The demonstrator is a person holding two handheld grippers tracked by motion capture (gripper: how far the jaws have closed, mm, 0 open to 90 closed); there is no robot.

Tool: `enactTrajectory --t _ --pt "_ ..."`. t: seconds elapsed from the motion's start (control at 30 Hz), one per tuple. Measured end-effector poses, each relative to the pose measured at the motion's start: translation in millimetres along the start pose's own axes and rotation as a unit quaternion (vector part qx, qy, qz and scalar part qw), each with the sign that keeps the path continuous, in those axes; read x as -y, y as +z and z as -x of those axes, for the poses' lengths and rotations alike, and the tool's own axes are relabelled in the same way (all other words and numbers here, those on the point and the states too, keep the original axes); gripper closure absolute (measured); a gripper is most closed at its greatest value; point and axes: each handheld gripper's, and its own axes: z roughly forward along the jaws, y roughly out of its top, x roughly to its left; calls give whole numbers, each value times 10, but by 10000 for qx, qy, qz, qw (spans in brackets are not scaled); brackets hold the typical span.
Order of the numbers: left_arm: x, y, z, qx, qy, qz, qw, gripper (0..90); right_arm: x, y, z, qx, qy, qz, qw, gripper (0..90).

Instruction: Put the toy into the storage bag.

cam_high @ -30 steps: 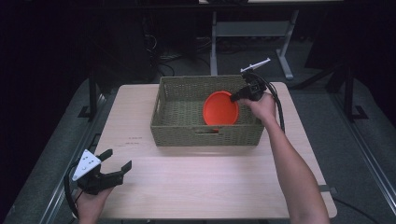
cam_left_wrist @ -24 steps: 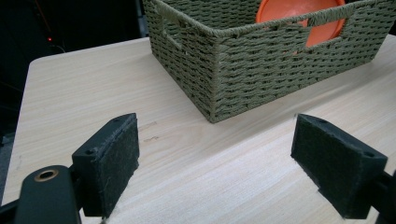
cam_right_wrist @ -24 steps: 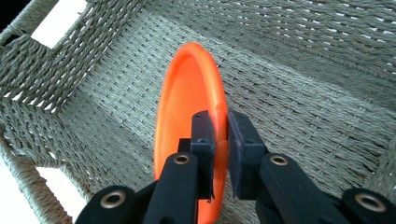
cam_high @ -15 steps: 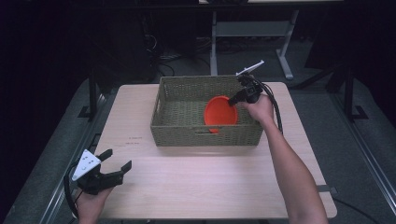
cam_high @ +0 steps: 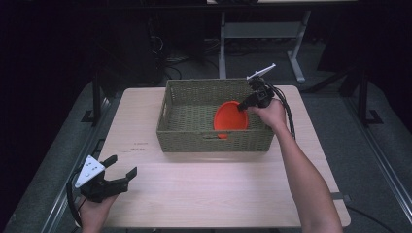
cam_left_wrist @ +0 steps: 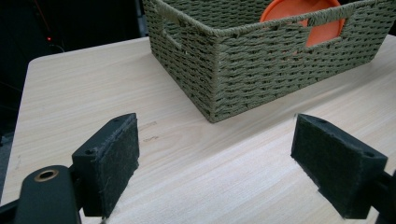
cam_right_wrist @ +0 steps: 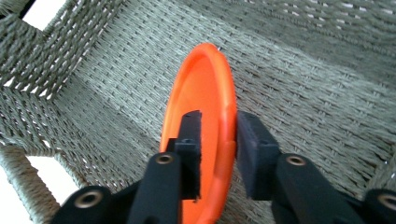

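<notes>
An orange plate (cam_high: 230, 118) stands on edge inside a green woven basket (cam_high: 184, 138), near its right wall. My right gripper (cam_high: 243, 104) is shut on the plate's rim; in the right gripper view the rim (cam_right_wrist: 219, 93) is pinched between the two black pads (cam_right_wrist: 254, 144), with the basket floor (cam_right_wrist: 303, 84) behind. Down at the table's front left corner my left gripper (cam_high: 119, 172) hovers open, nothing between its pads (cam_left_wrist: 112, 154). From the left gripper view the basket (cam_left_wrist: 243, 65) lies ahead, and the plate (cam_left_wrist: 299, 11) shows over its rim and through the handle slot.
The light wood table (cam_high: 209, 189) stretches bare between the basket and the front edge. Dark floor, a metal stand (cam_high: 257, 34) and cables lie beyond the far edge. A cable (cam_high: 286, 114) trails from the right gripper over the hand.
The right gripper has lowered the plate deeper into the basket and tipped it more upright. The left gripper has stayed in place.
</notes>
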Motion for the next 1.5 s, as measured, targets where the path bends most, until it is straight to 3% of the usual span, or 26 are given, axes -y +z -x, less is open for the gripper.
enactTrajectory --t 0.43,0.57,0.63,1.03,1.23,1.5 --pt "1 1 4 -4 -1 6 10000 147 105 3 97 237 170 -66 9996 569" --pt "2 11 11 7 -4 -16 10000 147 135 -27 141 152 198 -180 9995 564" --pt "2 14 7 15 -14 -25 10000 147 143 -60 156 -3 208 -85 9997 564" --pt "2 22 16 24 15 -39 10000 147 218 -202 85 -320 21 106 9994 498" --pt "-4 27 21 43 3 -18 10000 147 307 -257 109 -331 60 124 9994 436" --pt "-1 33 18 60 -27 -35 10000 147 381 -386 38 -400 -139 301 9987 359"
